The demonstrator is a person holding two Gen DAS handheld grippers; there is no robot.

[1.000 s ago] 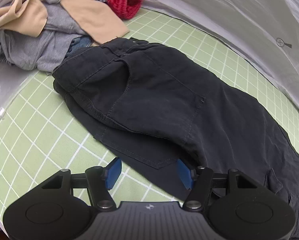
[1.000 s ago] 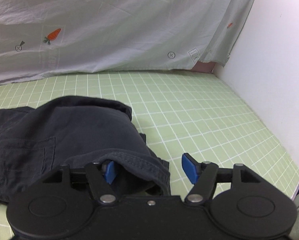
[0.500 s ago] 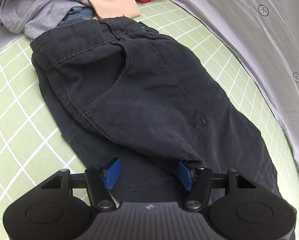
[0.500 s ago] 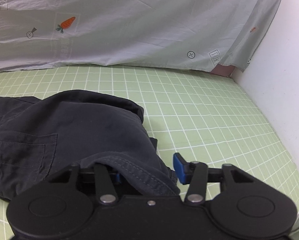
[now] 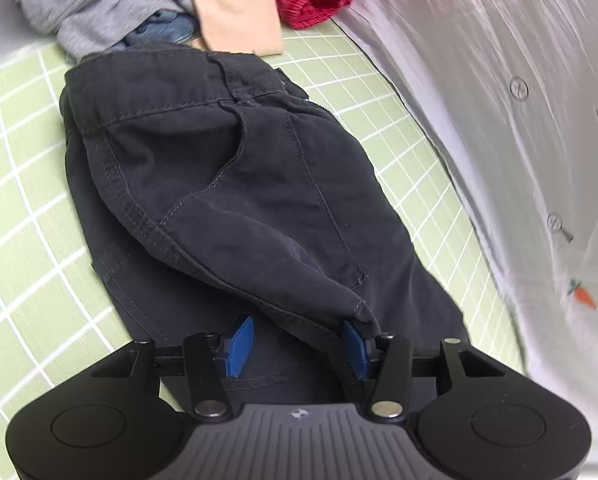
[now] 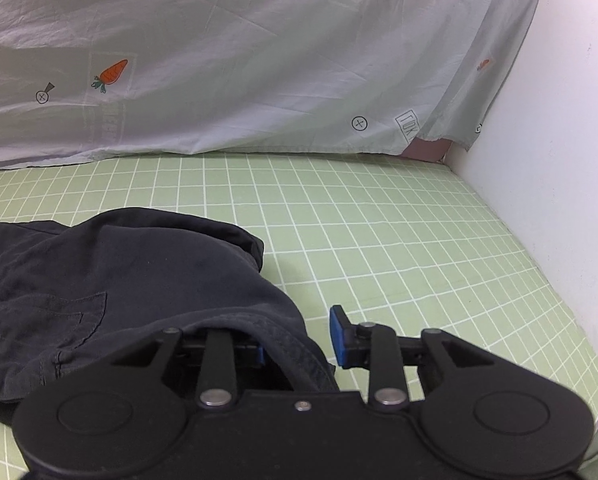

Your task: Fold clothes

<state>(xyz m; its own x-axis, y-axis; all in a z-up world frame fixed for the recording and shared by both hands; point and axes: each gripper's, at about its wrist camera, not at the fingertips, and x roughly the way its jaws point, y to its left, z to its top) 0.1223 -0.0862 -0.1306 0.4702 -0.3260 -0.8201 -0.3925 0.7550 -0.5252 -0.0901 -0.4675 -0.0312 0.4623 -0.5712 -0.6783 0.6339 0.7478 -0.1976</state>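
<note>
**Dark trousers on the green grid mat, both grippers closing on fabric**

Through my left wrist camera, I see a pair of dark navy trousers [image 5: 235,184] lying lengthwise on a pale green mat [image 5: 23,216] ruled with white grid lines. The waistband sits at the far end, with a curved front pocket and lines of topstitching plainly visible. One layer is folded over the other, so a stitched edge runs diagonally across the cloth towards me. Beyond the waistband lies a heap of other clothes [image 5: 111,4]: grey, tan, blue denim and a red knit piece. To the right of the mat hangs a pale sheet [image 5: 499,120] printed with small carrots; this side of the picture is blurred.

My left gripper [image 5: 297,344] is at the near end of the trousers. Its blue pads stand about half apart and the jaws are closing. The folded stitched edge runs between them and its tip rests against the right-hand pad; the left-hand pad stands clear of that fold, above the lower layer. I do not see the cloth pinched.

Through my right wrist camera, the trousers [image 6: 111,292] fill the left of the mat [image 6: 399,248], with a flat patch pocket showing. The carrot-print sheet [image 6: 239,60] hangs behind, and a white wall [image 6: 559,140] closes the right side.

My right gripper [image 6: 299,344] has a thick hemmed edge of the trousers between its pads, and its jaws are closing. The left-hand pad is mostly buried under cloth; the right-hand pad stands just beside the hem. I cannot tell whether the grip is firm.
</note>
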